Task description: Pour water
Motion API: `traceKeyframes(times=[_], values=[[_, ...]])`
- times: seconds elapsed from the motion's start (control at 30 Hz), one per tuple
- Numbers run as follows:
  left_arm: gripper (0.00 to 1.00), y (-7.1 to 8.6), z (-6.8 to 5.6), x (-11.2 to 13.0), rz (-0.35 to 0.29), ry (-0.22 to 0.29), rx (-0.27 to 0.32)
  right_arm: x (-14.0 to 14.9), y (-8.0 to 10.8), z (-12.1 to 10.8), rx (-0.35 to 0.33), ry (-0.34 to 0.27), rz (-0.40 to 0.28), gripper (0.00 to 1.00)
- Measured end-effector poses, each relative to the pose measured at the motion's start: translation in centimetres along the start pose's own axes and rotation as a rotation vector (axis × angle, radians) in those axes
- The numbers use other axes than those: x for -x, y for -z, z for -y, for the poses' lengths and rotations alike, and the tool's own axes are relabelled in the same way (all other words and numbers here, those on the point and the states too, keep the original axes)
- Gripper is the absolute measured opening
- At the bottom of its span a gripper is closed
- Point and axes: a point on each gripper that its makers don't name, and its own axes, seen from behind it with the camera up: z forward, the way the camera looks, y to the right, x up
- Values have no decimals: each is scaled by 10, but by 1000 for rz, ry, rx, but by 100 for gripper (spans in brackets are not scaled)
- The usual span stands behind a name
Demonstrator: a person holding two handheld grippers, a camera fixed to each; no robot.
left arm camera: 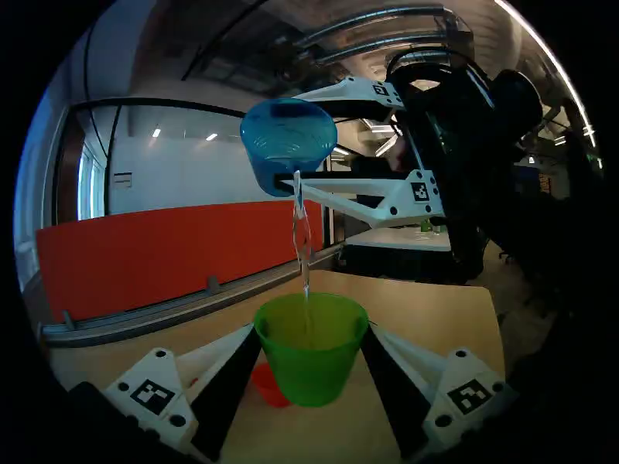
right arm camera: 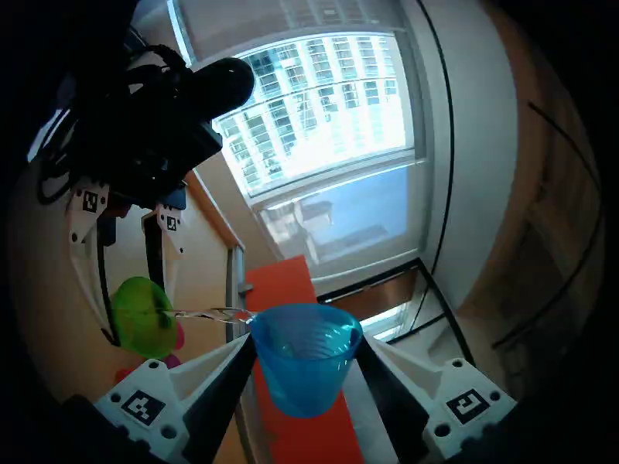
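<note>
No text or number can be read.

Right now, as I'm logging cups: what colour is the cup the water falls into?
The receiving cup is translucent green, clearest in the left gripper view.

The blue cup (left arm camera: 288,143) is translucent blue and the green cup (left arm camera: 311,352) translucent green, with a clear, colourless stream of water (left arm camera: 300,232) between them. The jaws of the left gripper (left arm camera: 309,334) and right gripper (right arm camera: 306,344) are white with black inner faces, each bearing a black-and-white square marker (left arm camera: 152,395). The surface (left arm camera: 418,309) is pale wood; the wall panel (left arm camera: 155,255) is orange-red.
</note>
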Motion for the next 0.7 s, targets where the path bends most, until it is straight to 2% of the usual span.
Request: traceKeyframes(times=[0.7], values=[[86,-3,0,-1,3,-3,3,-3,5,-7,14,108,8,90]])
